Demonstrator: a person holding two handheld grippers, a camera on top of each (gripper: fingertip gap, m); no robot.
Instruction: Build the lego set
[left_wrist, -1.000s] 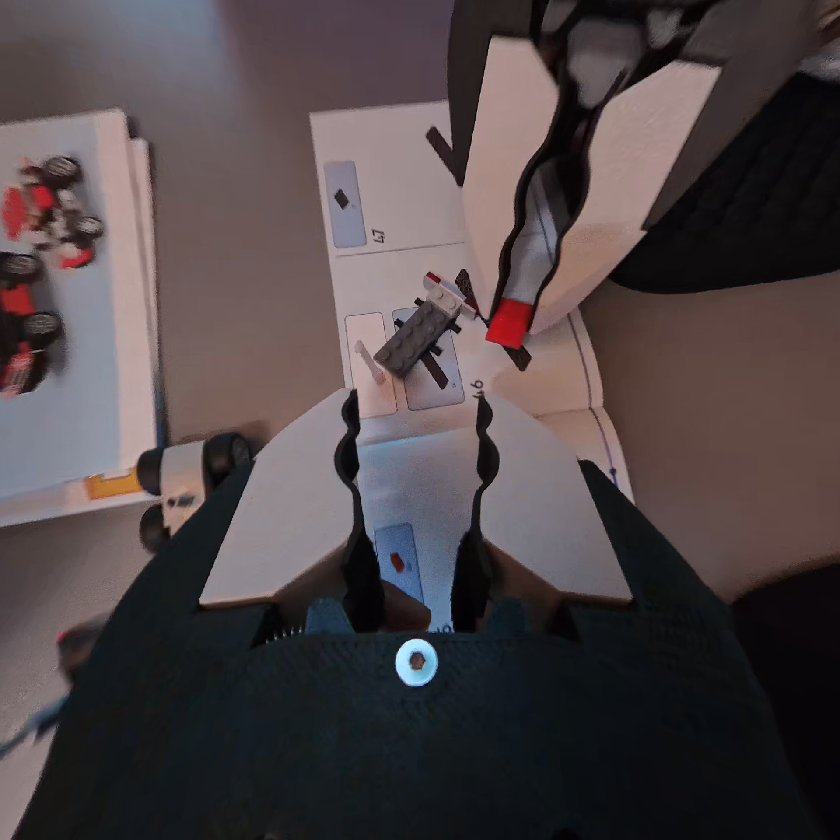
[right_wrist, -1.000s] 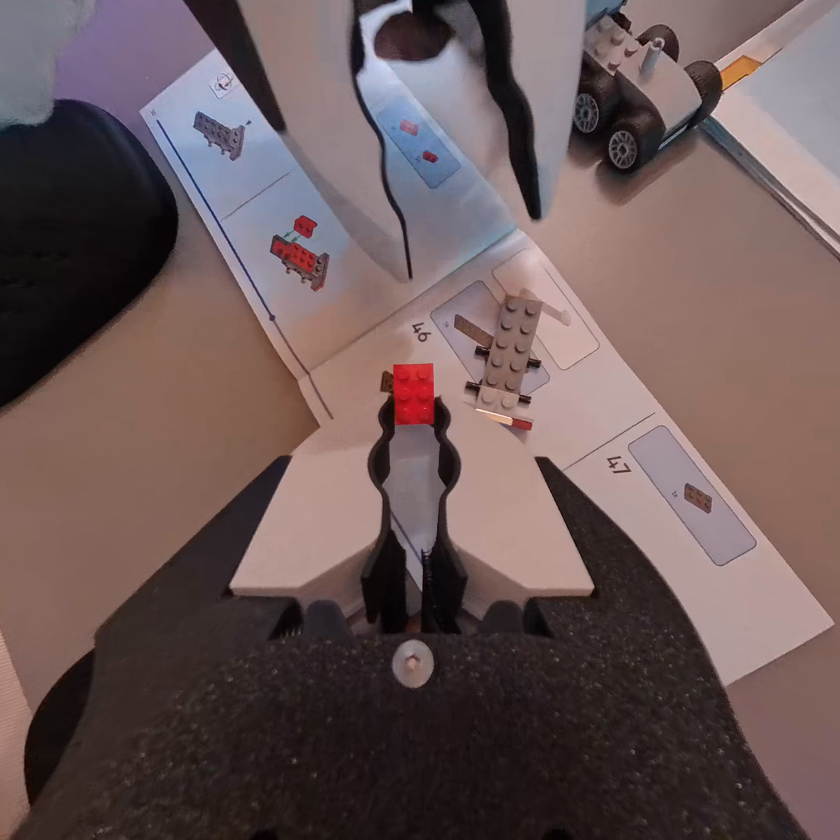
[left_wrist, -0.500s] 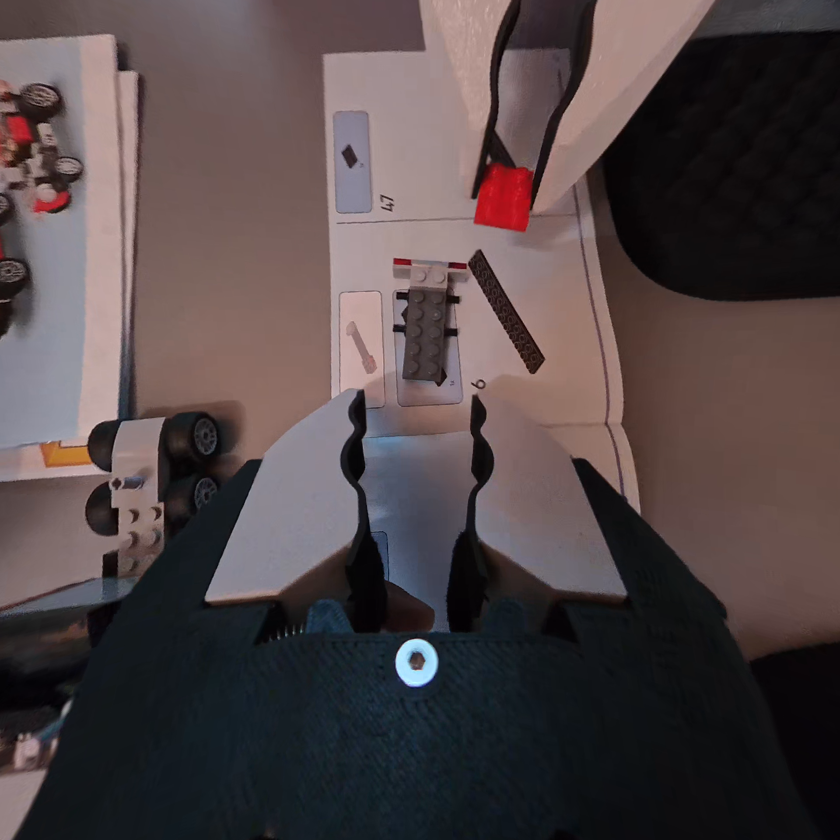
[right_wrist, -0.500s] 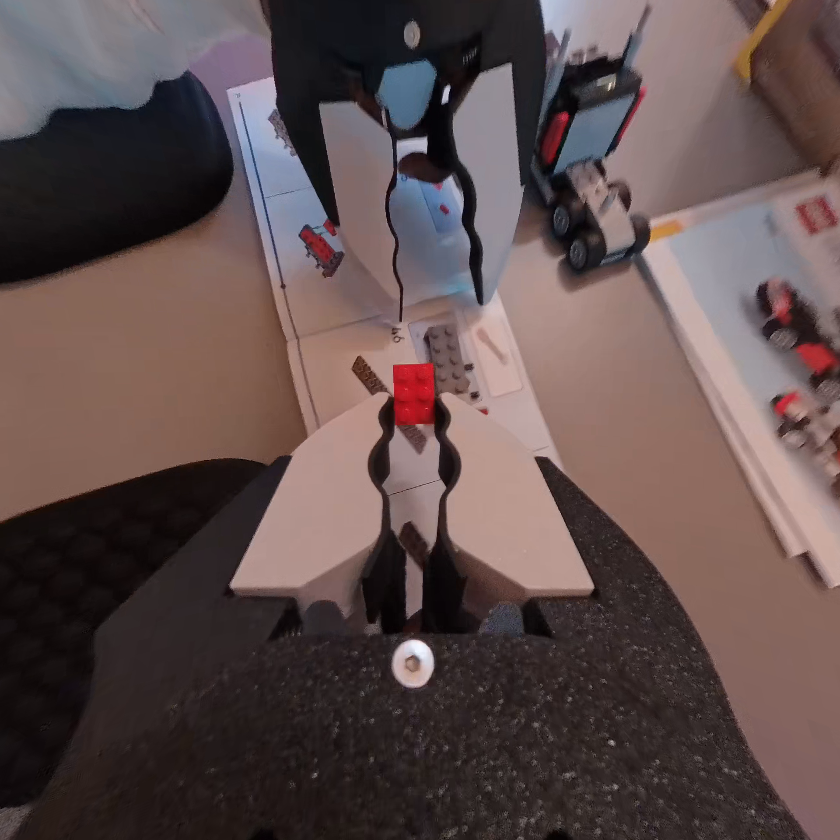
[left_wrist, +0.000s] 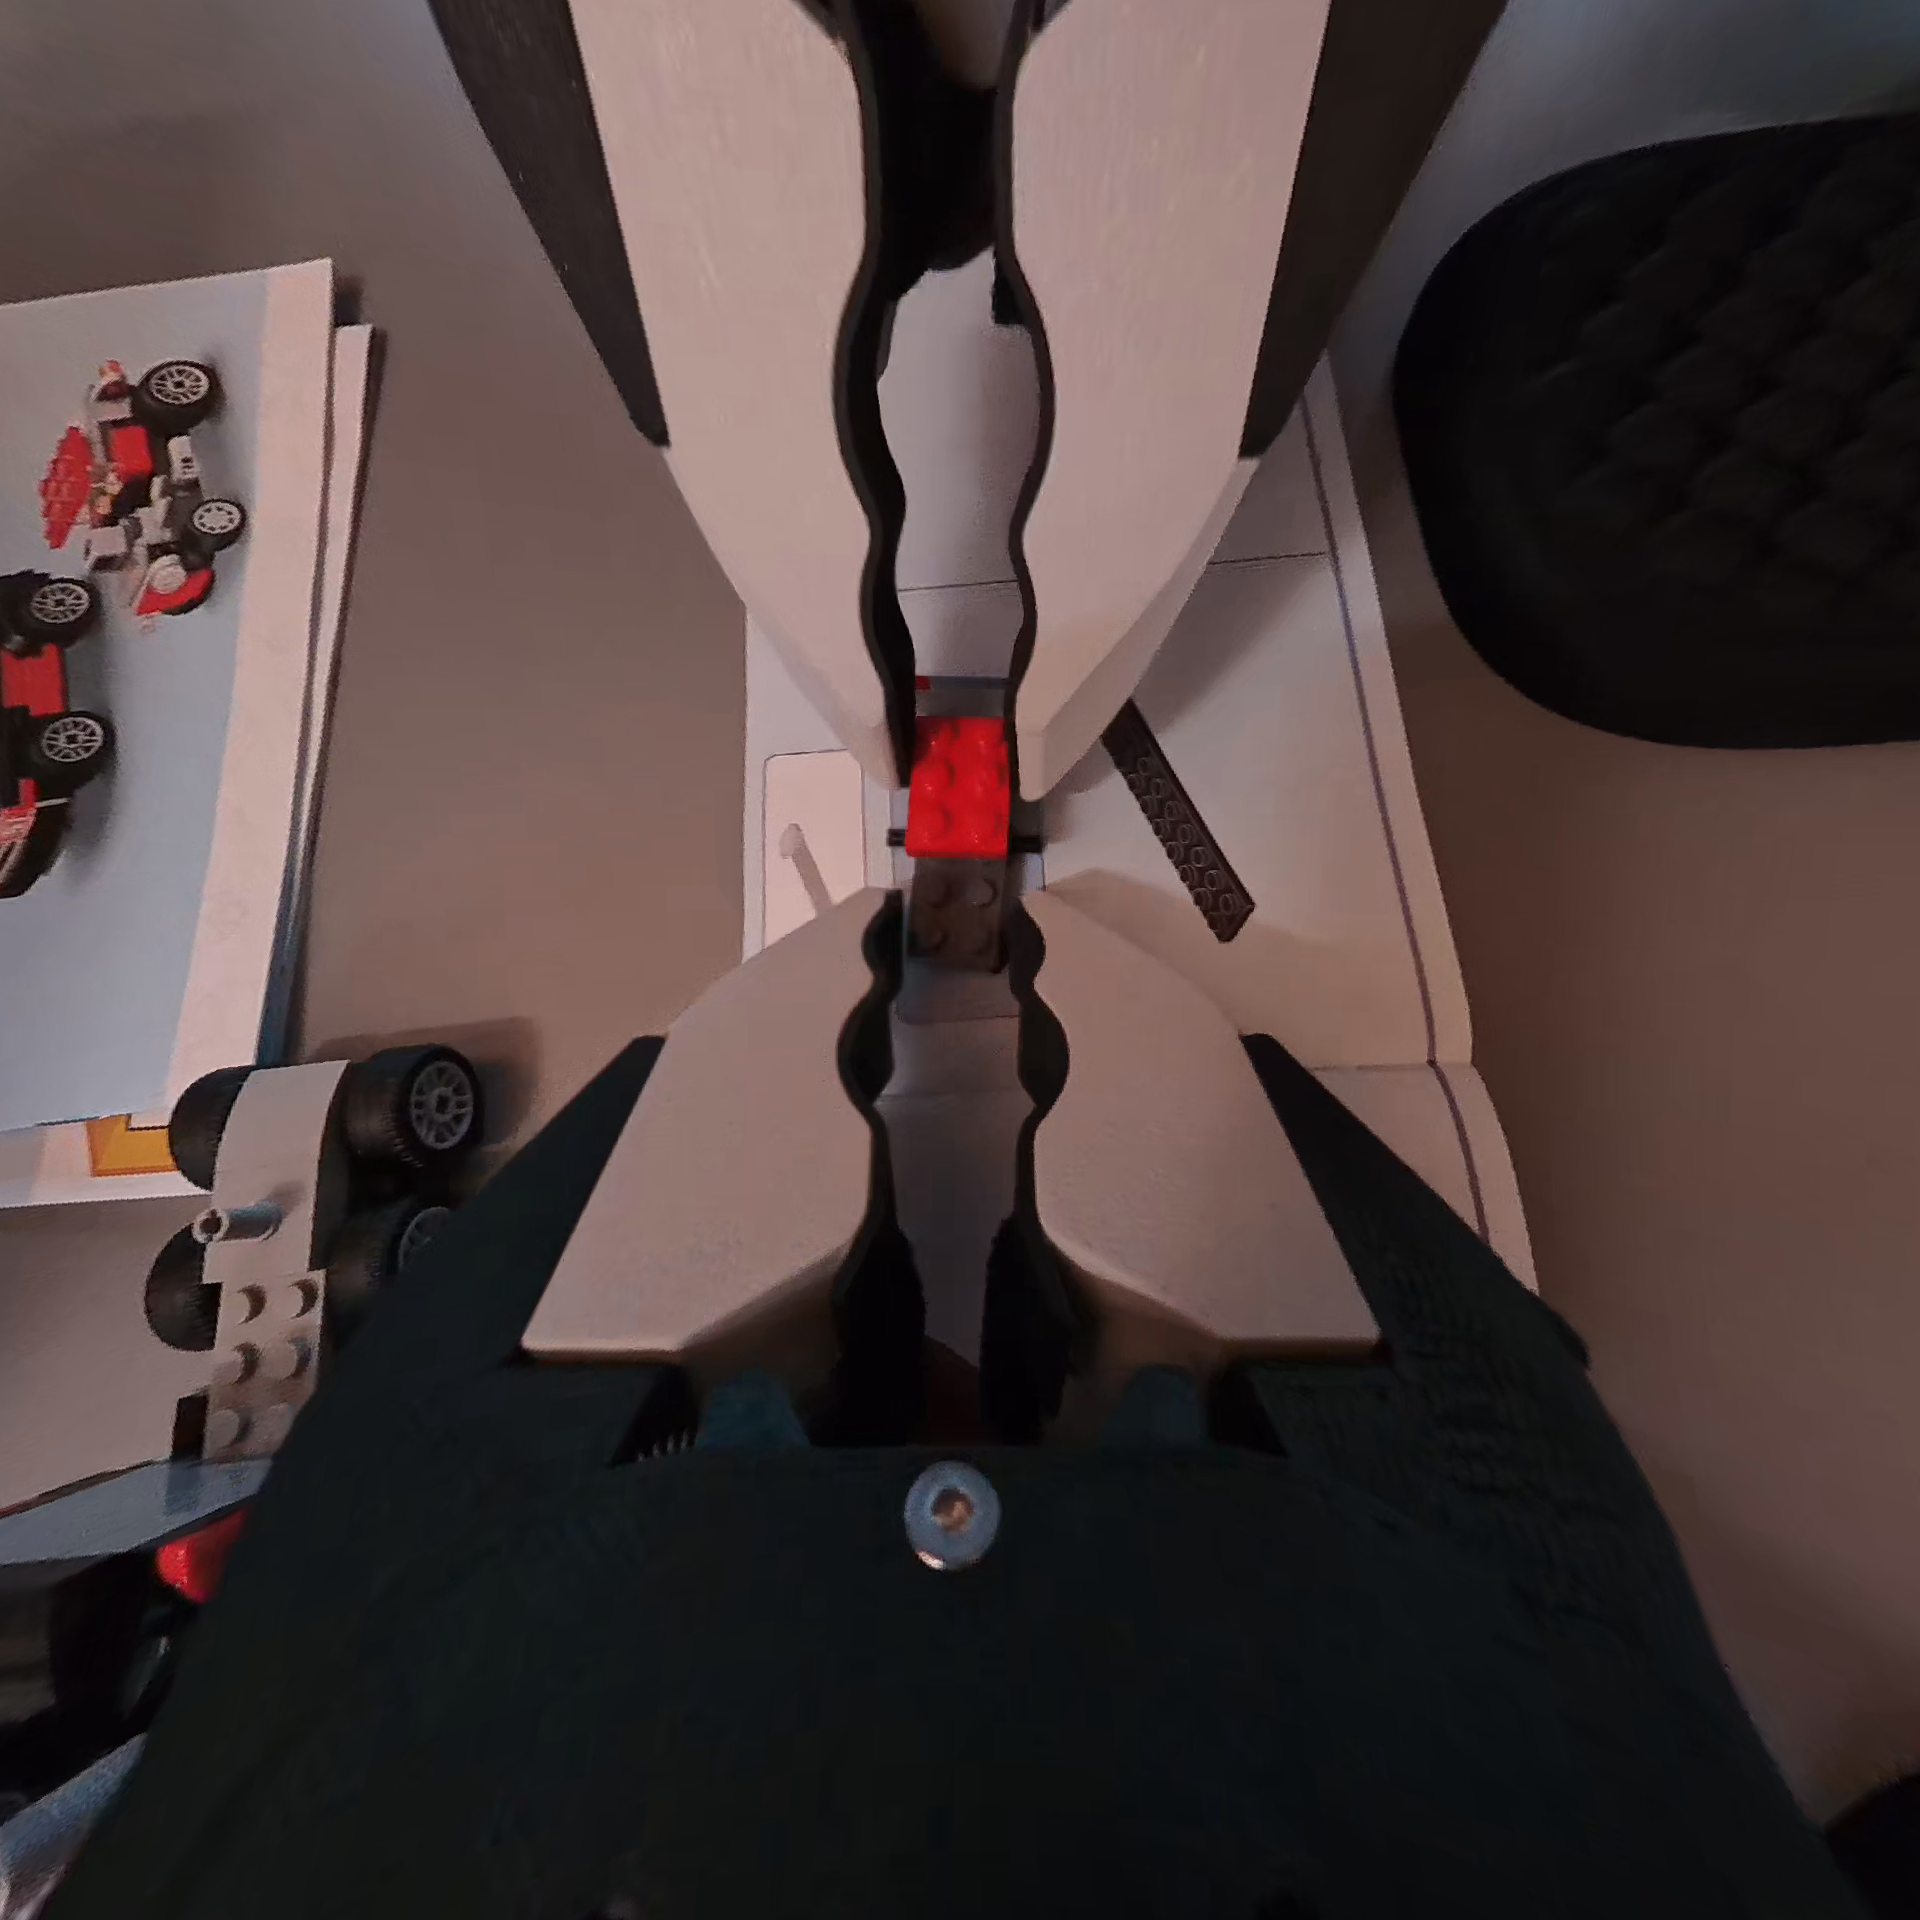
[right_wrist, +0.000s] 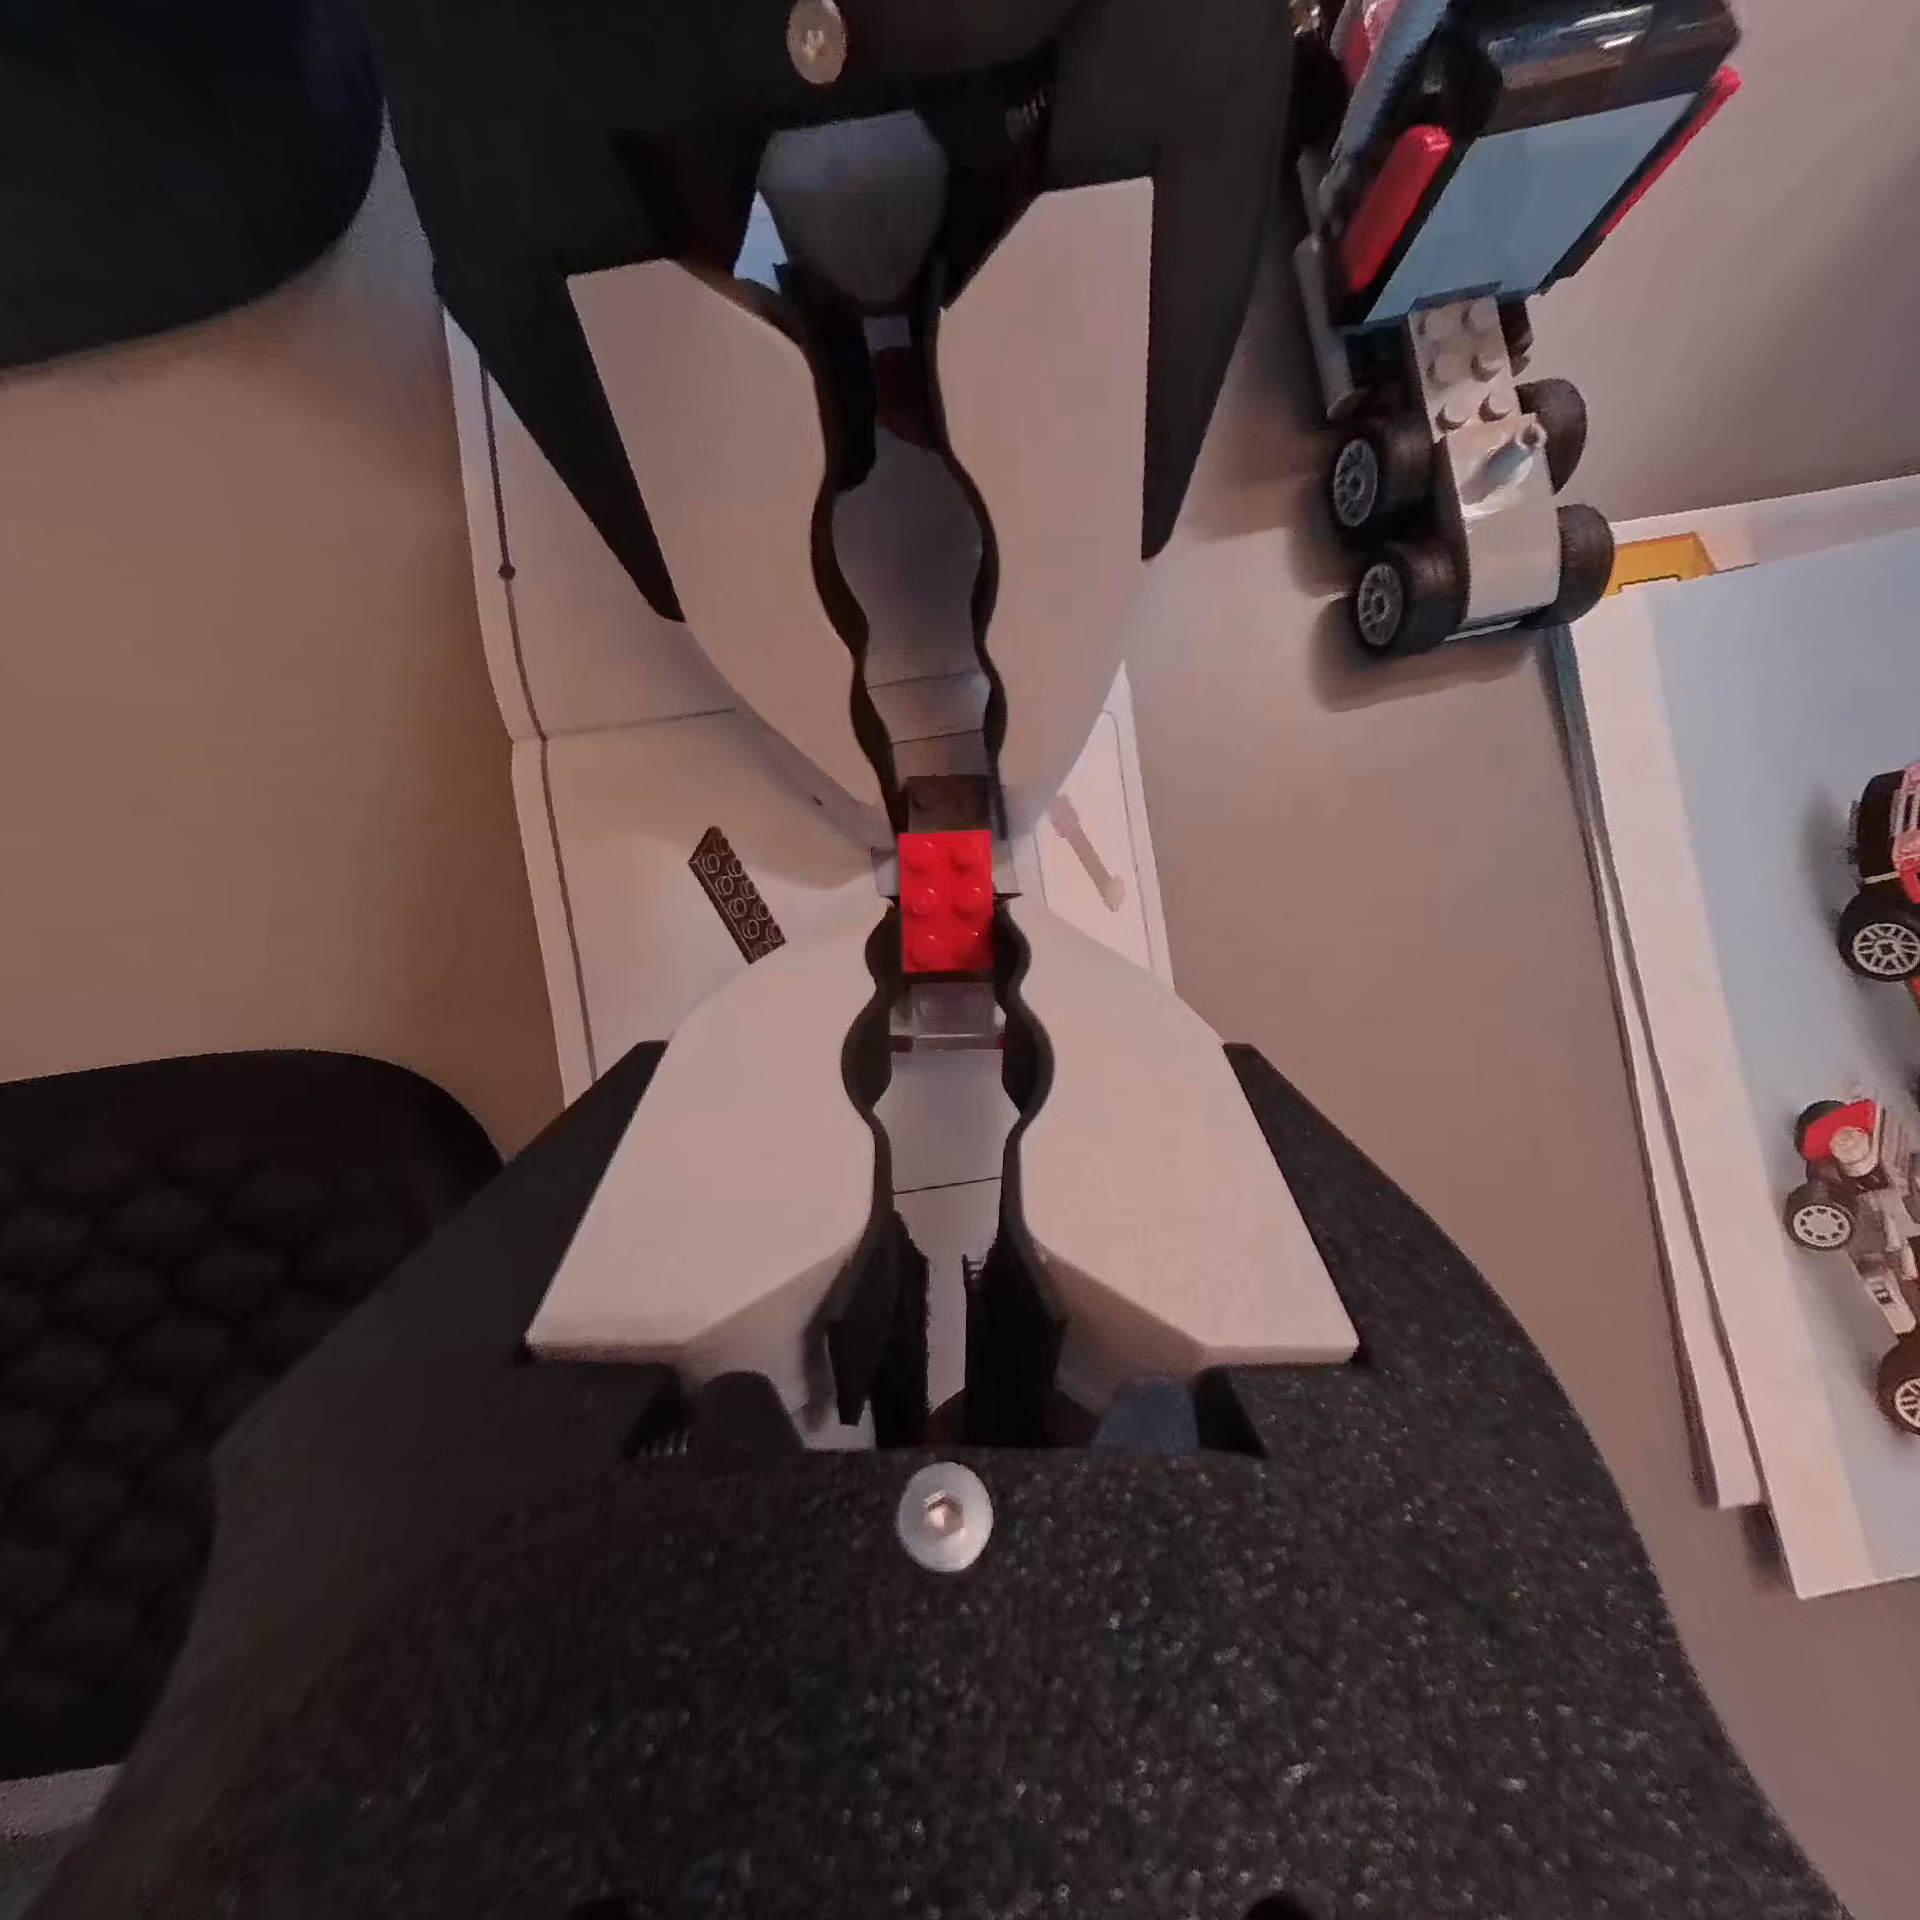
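Observation:
A grey studded plate (left_wrist: 956, 928) lies on the open instruction booklet (left_wrist: 1340, 935). My left gripper (left_wrist: 956, 914) is shut on the near end of this plate. My right gripper (left_wrist: 958, 774) comes in from the opposite side, shut on a red 2x3 brick (left_wrist: 956, 800). In the right wrist view the red brick (right_wrist: 943, 914) sits between my right gripper's tips (right_wrist: 945, 935), directly over the grey plate (right_wrist: 940, 1023). My left gripper (right_wrist: 943, 821) faces it tip to tip. I cannot tell if the brick is pressed onto the plate.
A long dark plate (left_wrist: 1179, 821) lies on the booklet beside the grippers. A grey wheeled truck chassis (right_wrist: 1475, 499) stands off the booklet. A pale box with car pictures (right_wrist: 1766, 935) lies beyond it. A black cushion (left_wrist: 1683, 436) sits on the other side. My left and right fingertips are right by each other.
Both grippers have closed in until their tips nearly meet. The left jaws have narrowed onto the grey plate. The right gripper has brought the red brick over it.

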